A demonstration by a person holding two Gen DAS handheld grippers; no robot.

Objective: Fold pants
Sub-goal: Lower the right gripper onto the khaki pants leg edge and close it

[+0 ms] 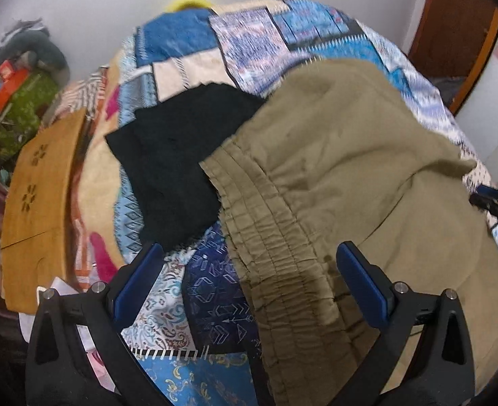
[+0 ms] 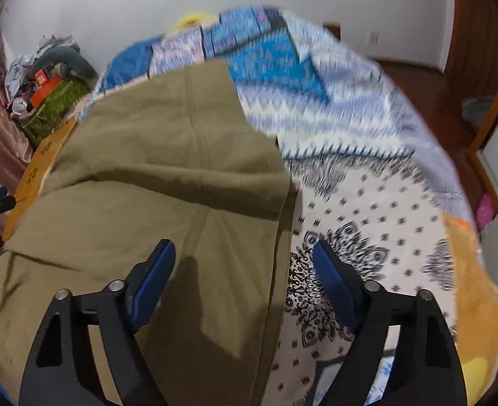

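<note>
Khaki pants (image 1: 343,155) lie on a patchwork bedspread (image 1: 215,301). Their gathered elastic waistband (image 1: 272,247) runs down between the fingers of my left gripper (image 1: 249,253), which is open and empty just above it. In the right wrist view the pants (image 2: 154,182) lie loosely folded, with a leg end (image 2: 279,223) under my right gripper (image 2: 243,253). The right gripper is open and empty, its left finger over the fabric and its right finger over the bedspread (image 2: 384,209). The right gripper's tip (image 1: 495,203) shows at the right edge of the left wrist view.
A black garment (image 1: 178,155) lies beside the waistband, partly under the pants. A wooden board (image 1: 42,196) lines the bed's left side. A pile of clutter (image 1: 15,94) sits by the white wall. A wooden door (image 2: 478,50) and red floor are at right.
</note>
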